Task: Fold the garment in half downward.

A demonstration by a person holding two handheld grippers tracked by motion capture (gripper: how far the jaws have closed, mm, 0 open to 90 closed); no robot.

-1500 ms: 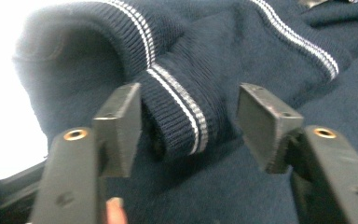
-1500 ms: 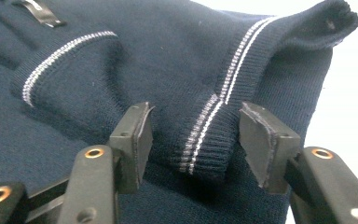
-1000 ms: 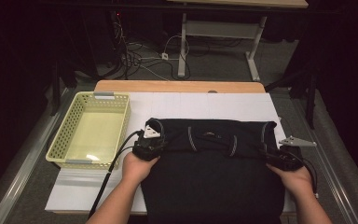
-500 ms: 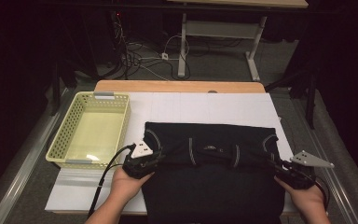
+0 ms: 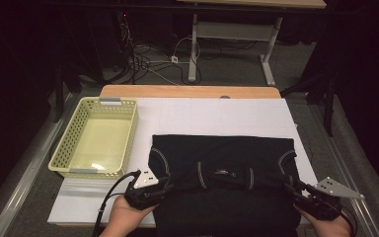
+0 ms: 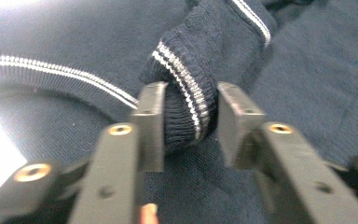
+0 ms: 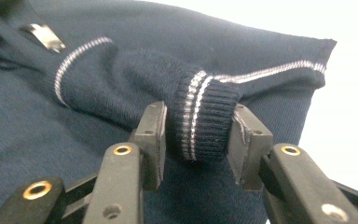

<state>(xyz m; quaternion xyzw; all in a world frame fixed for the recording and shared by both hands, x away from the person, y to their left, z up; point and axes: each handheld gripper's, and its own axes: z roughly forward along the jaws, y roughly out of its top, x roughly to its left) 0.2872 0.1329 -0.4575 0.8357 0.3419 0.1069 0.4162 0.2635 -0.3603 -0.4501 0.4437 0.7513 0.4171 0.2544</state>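
A dark navy sweater [image 5: 222, 153] with pale stripes lies folded on the white table [image 5: 217, 116]. My left gripper [image 5: 165, 190] is at its near left, my right gripper [image 5: 291, 188] at its near right, each in a hand. In the left gripper view the jaws [image 6: 189, 116] have just been opening: a striped cuff [image 6: 186, 107] sits between them, touching one pad with a gap to the other. In the right gripper view the jaws [image 7: 198, 128] have also been opening, and the other striped cuff [image 7: 200, 119] still fills the gap and touches both pads.
A pale yellow mesh basket [image 5: 59, 153] stands empty at the table's left. A wooden strip [image 5: 190, 91] runs along the far edge. Beyond it are cables [image 5: 153, 59] and a desk frame [image 5: 269, 64] on the floor. Metal rails flank the table.
Both hands have drawn back toward the near edge of the table, bringing the sleeve cuffs with them across the sweater. The basket has stayed put.
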